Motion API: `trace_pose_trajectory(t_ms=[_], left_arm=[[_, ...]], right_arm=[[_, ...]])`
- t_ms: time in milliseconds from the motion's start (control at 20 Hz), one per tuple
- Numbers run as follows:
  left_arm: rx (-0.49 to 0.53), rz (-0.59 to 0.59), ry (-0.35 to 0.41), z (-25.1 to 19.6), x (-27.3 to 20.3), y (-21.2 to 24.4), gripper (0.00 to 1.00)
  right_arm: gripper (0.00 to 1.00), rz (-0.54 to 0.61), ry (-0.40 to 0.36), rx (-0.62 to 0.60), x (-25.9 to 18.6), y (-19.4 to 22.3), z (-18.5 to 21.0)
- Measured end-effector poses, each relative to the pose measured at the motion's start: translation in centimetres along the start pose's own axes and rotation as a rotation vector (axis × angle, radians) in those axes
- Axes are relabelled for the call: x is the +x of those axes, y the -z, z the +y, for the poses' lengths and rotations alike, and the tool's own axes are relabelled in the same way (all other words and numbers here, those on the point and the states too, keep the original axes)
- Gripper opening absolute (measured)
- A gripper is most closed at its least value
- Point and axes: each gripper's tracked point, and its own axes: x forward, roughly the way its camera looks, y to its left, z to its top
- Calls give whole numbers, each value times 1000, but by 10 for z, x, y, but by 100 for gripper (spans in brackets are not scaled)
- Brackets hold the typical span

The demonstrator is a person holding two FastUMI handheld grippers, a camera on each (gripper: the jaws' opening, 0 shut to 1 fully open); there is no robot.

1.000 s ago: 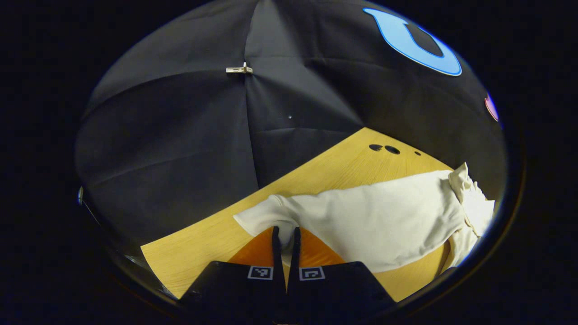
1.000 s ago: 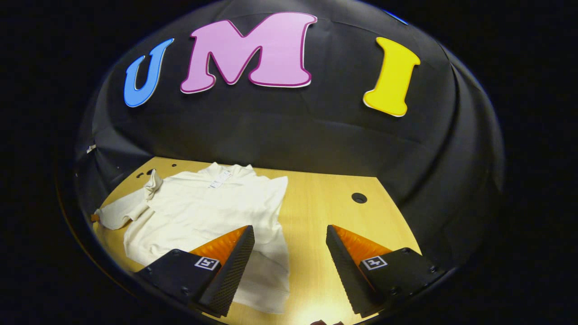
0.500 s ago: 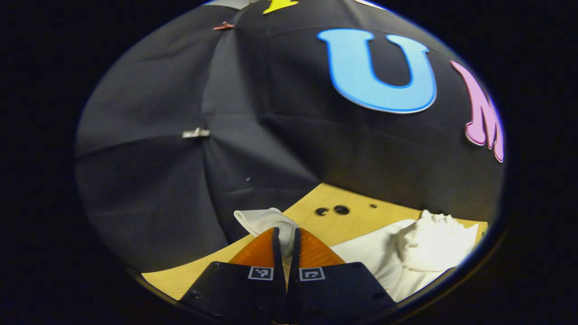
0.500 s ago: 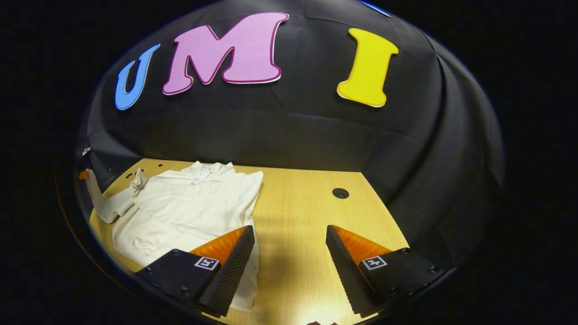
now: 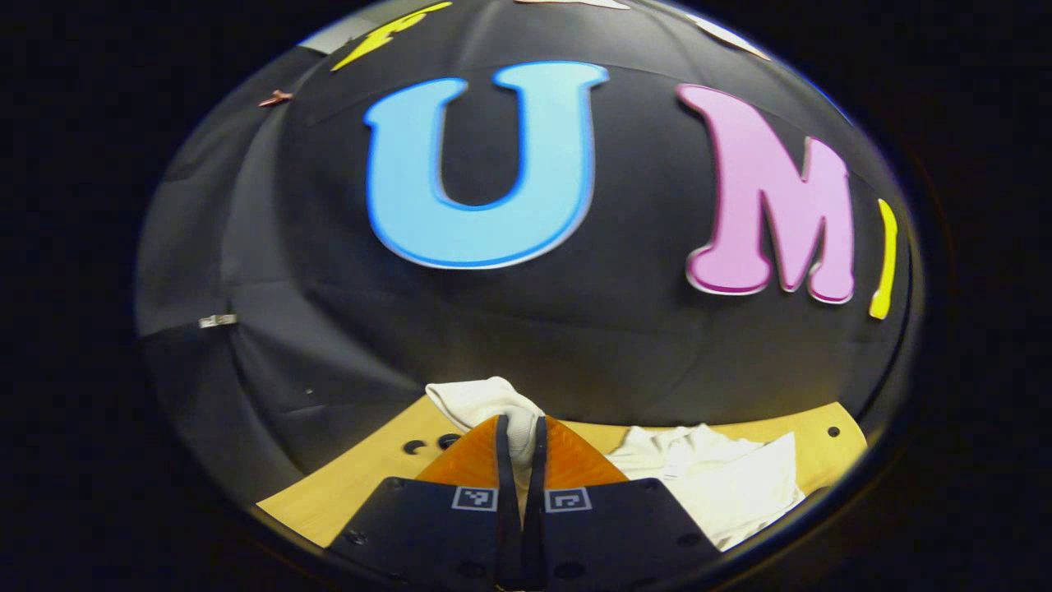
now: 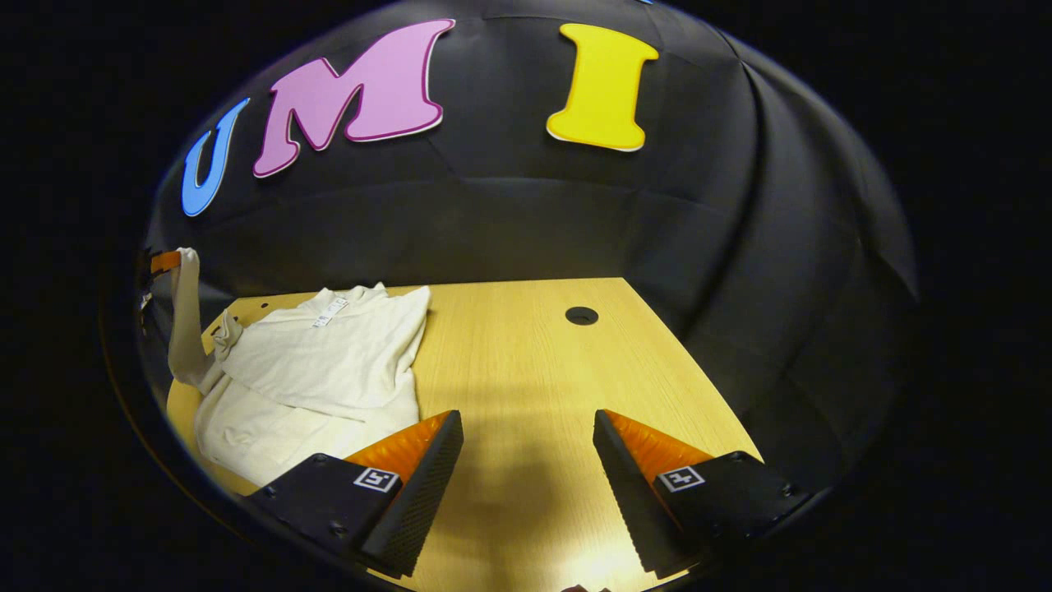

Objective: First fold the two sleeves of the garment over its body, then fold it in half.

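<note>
Cream-white long-sleeved knit garment (image 6: 308, 370) spread on the pale wooden desk (image 6: 526, 370), at the lower left of the right gripper view, collar and a small neck label toward the far edge. One sleeve apparently already folded across the chest, judging by the band of cloth lying slantwise over the body. Other cream sleeve (image 6: 185, 321) raised off the desk at the far left of that view, hanging almost straight down from its pinched cuff. Left tongs (image 5: 518, 436) pressed together on that cuff at the bottom centre of the left gripper view, a rounded lip of cloth bulging above the fingertips, the rest of the garment in a rumpled heap at the lower right behind them. Right tongs (image 6: 526, 460) spread wide at the bottom of the right gripper view, gripping nothing, over bare desk just beside the garment's near hem. Probably midway through the second sleeve fold: cuff lifted but not yet laid over the body. Left to do, by this reading: carrying the sleeve across and setting it down flat, then folding the whole garment in half, likely with both tongs at the hem.
</note>
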Motion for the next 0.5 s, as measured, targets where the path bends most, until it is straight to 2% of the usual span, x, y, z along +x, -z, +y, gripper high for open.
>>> trace_pose_trajectory(t_ms=[200, 350, 500], left_arm=[[33, 1, 148, -93, 11, 3, 6], [81, 28, 273, -164, 14, 22, 6], [100, 49, 385, -237, 10, 41, 6]], right_arm=[[98, 59, 58, 34, 1, 33, -30], [98, 61, 68, 82, 0, 43, -39], [98, 50, 81, 73, -3, 47, -50]])
